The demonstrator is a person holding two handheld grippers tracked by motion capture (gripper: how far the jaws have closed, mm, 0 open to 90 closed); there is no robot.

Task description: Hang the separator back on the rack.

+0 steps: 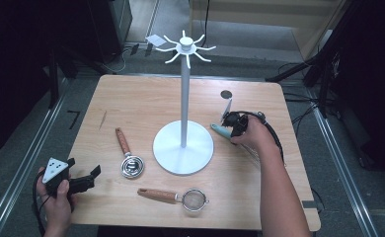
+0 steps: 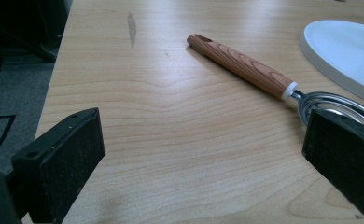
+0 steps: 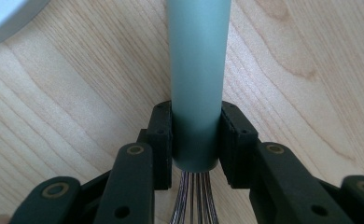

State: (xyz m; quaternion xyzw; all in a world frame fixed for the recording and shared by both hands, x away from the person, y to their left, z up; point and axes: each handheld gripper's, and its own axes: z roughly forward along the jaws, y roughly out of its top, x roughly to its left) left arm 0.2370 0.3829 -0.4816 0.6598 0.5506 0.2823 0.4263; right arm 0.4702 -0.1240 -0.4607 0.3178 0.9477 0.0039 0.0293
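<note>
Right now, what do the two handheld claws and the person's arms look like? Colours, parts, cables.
Left claw: black body, two blocky black jaws with flat pads and small screw holes, a grey three-cornered plate with dark dots on top, and a black cable looping below the hand. Right claw: black jaws on dark linkage arms with brass-ringed pivots; a black cable trails along the forearm. Both forearms are bare, no sleeves or gloves showing.

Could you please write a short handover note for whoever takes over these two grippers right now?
Right gripper: fingers shut on the grey-green handle of the wire whisk, low over the wooden table, right of the white hook stand.
Left gripper: open, idle at the table's near-left edge.
Wood-handled coil whisk and wood-handled mesh strainer lie flat.
Done: whisk gripped.
Left: probably hanging the utensils on the stand's hooks; none hang yet.
</note>
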